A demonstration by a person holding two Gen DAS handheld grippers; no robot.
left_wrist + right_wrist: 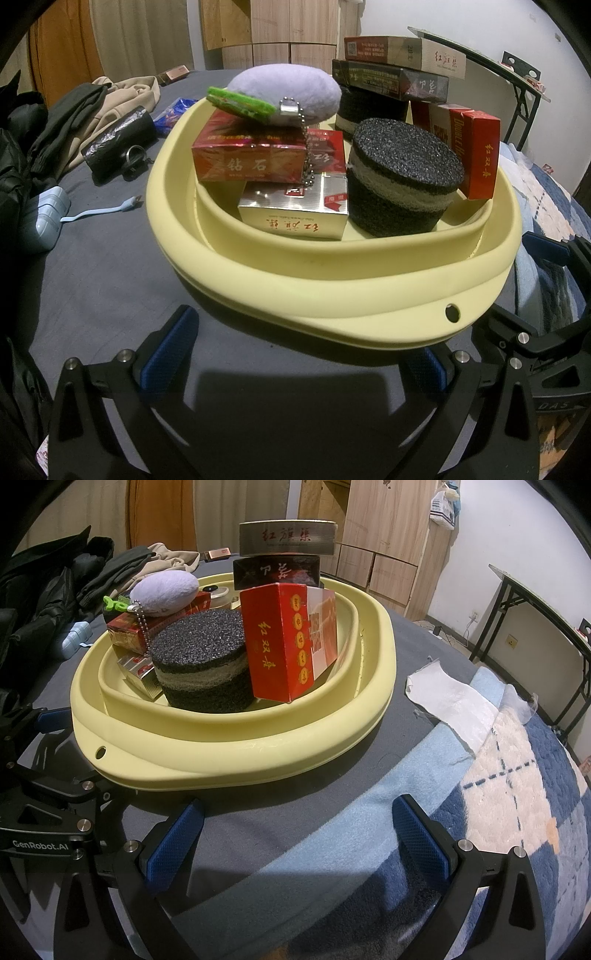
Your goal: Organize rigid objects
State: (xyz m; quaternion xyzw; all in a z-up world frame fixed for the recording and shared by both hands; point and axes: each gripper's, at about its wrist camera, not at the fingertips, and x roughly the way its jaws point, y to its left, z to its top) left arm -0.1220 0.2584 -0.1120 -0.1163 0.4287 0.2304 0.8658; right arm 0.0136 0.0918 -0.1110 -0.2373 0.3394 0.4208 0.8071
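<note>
A pale yellow basin [332, 291] [236, 753] sits on a grey bed cover. It holds a black foam cylinder [402, 173] [203, 664], red boxes [251, 158] [288, 642], a silver box [295, 214], stacked long cartons [391, 66] [284, 550] and a lilac plush keychain [288, 92] [166, 590]. My left gripper [291, 354] is open and empty just in front of the basin's near rim. My right gripper [299, 834] is open and empty in front of the basin, over the bed cover. The left gripper also shows in the right wrist view [51, 775].
Clothes [92, 114] [74, 568], a black roll [118, 140], a light blue cable [99, 212] and a blue case [44, 218] lie left of the basin. A white cloth [450, 698] and blue-white blanket [517, 794] lie right. A folding table [546, 605] stands far right.
</note>
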